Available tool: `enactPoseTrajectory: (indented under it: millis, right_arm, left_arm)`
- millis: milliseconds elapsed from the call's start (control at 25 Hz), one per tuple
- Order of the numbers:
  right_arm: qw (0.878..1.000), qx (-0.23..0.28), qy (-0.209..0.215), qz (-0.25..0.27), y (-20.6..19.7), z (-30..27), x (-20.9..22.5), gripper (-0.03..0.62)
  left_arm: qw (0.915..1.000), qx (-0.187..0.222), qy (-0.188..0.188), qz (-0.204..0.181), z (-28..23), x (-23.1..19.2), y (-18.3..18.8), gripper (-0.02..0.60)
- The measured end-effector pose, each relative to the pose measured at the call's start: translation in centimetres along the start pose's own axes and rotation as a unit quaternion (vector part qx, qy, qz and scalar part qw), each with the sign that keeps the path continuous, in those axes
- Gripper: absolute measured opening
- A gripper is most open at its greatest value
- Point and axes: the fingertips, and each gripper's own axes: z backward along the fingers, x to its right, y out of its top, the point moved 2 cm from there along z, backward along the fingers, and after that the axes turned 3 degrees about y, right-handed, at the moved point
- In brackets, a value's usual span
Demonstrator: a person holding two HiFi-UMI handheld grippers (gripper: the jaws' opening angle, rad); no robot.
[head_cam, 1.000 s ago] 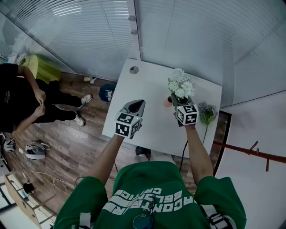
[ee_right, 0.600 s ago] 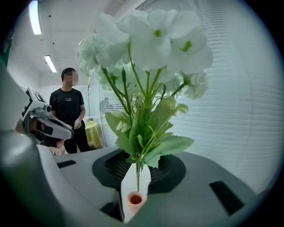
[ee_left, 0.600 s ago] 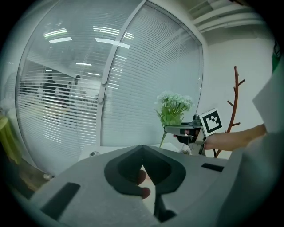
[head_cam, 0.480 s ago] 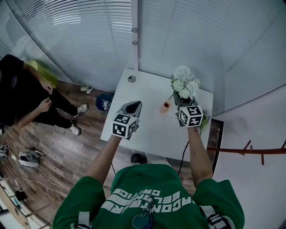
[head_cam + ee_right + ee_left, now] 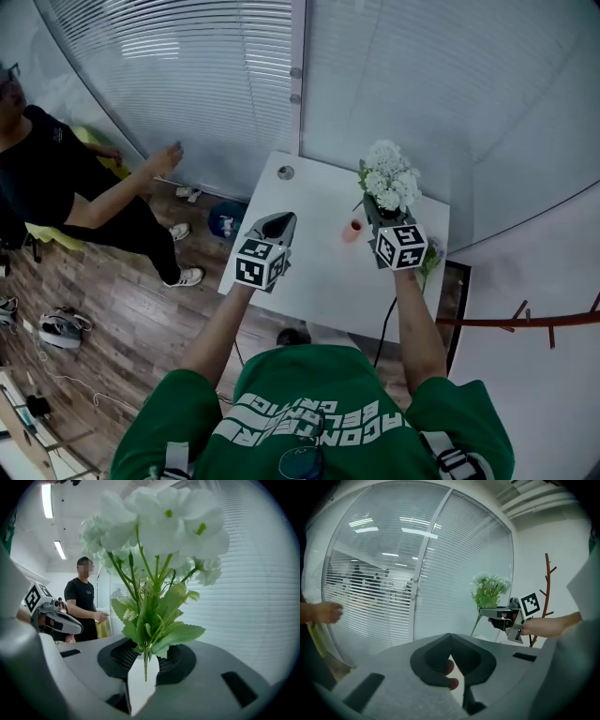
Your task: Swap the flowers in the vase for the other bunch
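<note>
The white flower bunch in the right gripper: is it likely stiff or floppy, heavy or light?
Probably light: the white flower bunch stands upright on thin stems clamped low in the right gripper. Likely somewhat floppy: the wide heads sit far above the grip and may sway.

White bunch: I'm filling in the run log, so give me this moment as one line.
right tongs: shut on white bunch | bunch: clear of vase | left tongs: shut, empty

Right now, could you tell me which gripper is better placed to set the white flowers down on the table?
Right: the right gripper grips the white flowers by their stems above the table; the left gripper holds nothing.
</note>
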Motion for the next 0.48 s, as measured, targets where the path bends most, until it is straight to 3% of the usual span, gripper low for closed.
enactPoseTrajectory:
  millis: [480]
  right_arm:
    - [0.991,-0.014,0.135,0.002,0.1,-7.9,-12.0,0.089]
  left_arm:
    - [0.9929,0.008,0.111,0.042,8.6,-7.0,-2.1,0.003]
